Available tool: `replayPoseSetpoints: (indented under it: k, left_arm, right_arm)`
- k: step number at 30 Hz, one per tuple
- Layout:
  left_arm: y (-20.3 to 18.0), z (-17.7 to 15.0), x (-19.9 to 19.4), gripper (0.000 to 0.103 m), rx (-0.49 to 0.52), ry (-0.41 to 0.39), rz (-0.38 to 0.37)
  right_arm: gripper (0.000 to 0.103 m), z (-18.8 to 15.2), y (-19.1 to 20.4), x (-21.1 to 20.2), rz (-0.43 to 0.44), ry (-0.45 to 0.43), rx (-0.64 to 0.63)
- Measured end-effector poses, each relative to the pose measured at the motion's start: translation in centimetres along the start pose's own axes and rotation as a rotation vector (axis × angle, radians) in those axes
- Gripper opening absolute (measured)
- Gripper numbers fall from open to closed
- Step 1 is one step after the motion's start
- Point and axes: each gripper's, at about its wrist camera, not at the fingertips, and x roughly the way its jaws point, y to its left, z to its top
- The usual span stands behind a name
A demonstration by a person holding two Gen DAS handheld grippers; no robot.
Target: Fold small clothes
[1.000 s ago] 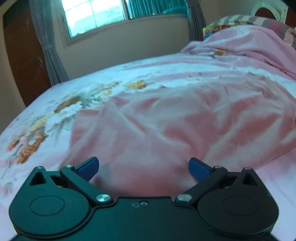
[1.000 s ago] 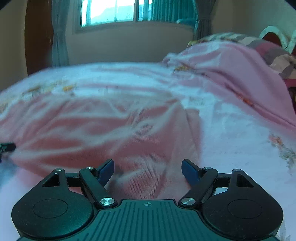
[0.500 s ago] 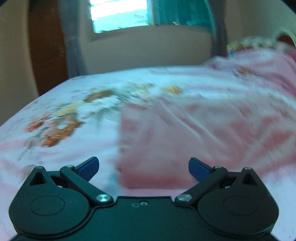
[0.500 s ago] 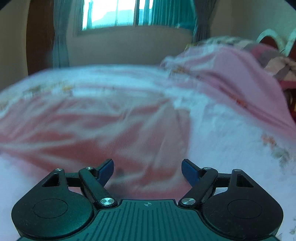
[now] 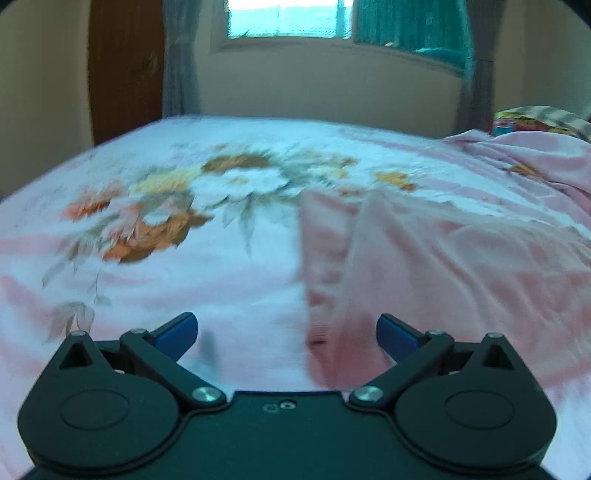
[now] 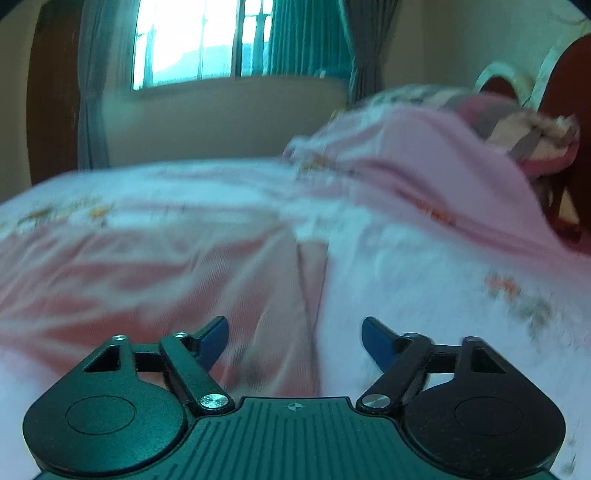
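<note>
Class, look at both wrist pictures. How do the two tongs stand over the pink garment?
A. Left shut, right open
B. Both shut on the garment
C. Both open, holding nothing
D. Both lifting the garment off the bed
C: the left tongs and right tongs gape wide, empty, while the garment lies on the bed.

Floral bedsheet (image 5: 177, 221), pink blanket (image 6: 424, 162), striped pillow (image 6: 532, 133), window (image 5: 288, 18) w/ curtains (image 6: 92, 92), wood door (image 5: 125, 66)

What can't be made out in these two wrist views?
- Pink ribbed cloth garment: right part cut off in the left wrist view; its type unclear.
- Same garment: motion-blurred in the right wrist view.
- Near hem: hidden behind left hand-held gripper and right hand-held gripper.
</note>
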Motion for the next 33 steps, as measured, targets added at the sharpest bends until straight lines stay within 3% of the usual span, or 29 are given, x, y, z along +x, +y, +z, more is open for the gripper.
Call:
replayPoseSetpoints:
  k: [3, 7, 9, 14, 16, 18, 19, 20, 22, 24, 26, 28, 29, 31, 33]
  left_arm:
    - [0.6, 0.6, 1.0, 0.101, -0.03, 0.041, -0.014]
    - [-0.7, 2.5, -0.1, 0.102, -0.005, -0.102, -0.097]
    - [-2.4, 3.4, 0.6, 0.101, 0.042, -0.111, -0.122]
    - [-9.1, 4.3, 0.3, 0.102, 0.146, -0.188, -0.283]
    - [-13.0, 4.1, 1.0, 0.102, 0.204, -0.171, -0.344]
    - [-17.0, 3.2, 2.1, 0.101, 0.261, -0.135, -0.37]
    - [-18.4, 2.6, 3.2, 0.101, 0.274, -0.077, -0.387]
    - [-19.9, 2.0, 4.9, 0.102, 0.301, 0.027, -0.415]
    - [-20.8, 2.0, 4.6, 0.102, 0.329, -0.017, -0.378]
    - [-20.8, 3.5, 4.3, 0.102, 0.292, -0.074, -0.416]
    - [-20.8, 4.8, 5.4, 0.101, 0.266, -0.095, -0.372]
    - [-21.3, 5.2, 8.5, 0.102, 0.289, 0.004, -0.314]
    - [-21.0, 5.0, 10.0, 0.102, 0.287, 0.065, -0.323]
    - [-19.5, 5.2, 9.9, 0.102, 0.229, 0.073, -0.367]
    - [-17.9, 5.1, 7.9, 0.102, 0.253, 0.034, -0.359]
  right_arm:
    - [0.039, 1.5, 0.3, 1.5, 0.013, -0.018, -0.017]
    - [0.039, 3.3, 0.9, 3.8, 0.04, -0.024, -0.048]
    - [0.039, 3.9, 1.4, 5.3, 0.087, -0.01, -0.037]
    - [0.039, 5.0, 5.5, 6.9, 0.227, -0.017, -0.094]
    - [0.039, 5.0, 7.2, 8.2, 0.233, 0.01, -0.123]
    - [0.039, 4.4, 8.5, 10.4, 0.19, 0.102, -0.149]
    - [0.039, 3.6, 8.9, 11.8, 0.161, 0.163, -0.168]
    - [0.039, 3.2, 8.9, 12.2, 0.162, 0.164, -0.173]
    - [0.039, 3.8, 8.6, 11.8, 0.166, 0.159, -0.173]
    - [0.039, 5.0, 7.7, 11.0, 0.196, 0.075, -0.145]
    - [0.039, 5.9, 7.1, 11.8, 0.144, 0.049, -0.142]
    - [0.039, 6.1, 6.2, 14.6, 0.089, 0.11, -0.119]
    - [0.042, 5.7, 5.6, 16.3, 0.061, 0.191, -0.106]
    - [0.044, 5.4, 4.8, 16.4, 0.089, 0.199, -0.072]
    - [0.045, 5.6, 4.4, 15.1, 0.092, 0.184, -0.064]
